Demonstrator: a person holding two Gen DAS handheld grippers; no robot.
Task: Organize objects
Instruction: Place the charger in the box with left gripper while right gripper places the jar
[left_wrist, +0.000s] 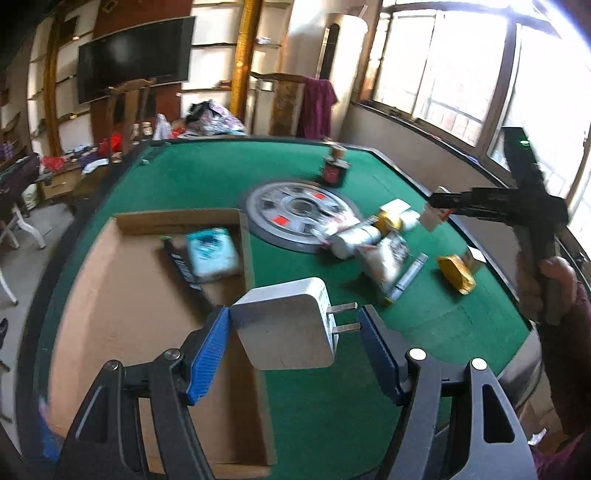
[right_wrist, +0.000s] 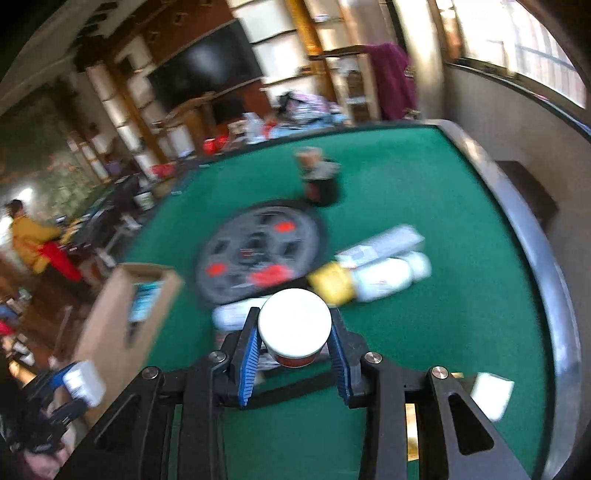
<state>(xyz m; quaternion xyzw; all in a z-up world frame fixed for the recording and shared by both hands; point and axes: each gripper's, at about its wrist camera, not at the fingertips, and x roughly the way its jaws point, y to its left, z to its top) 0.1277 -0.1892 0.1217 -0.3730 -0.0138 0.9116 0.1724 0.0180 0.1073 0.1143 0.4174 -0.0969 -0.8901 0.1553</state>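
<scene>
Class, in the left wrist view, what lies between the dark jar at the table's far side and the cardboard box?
The round grey dial set in the green felt.

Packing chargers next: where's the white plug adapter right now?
In the left wrist view, the white plug adapter sits between the left gripper fingers, over the cardboard box edge.

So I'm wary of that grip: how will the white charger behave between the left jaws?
The white charger looks rigid and probably light. One blue pad meets a corner and the opposite pad seems to meet the prong tips, so it may pivot or slip. Its smooth, rounded shell likely offers little friction.
</scene>
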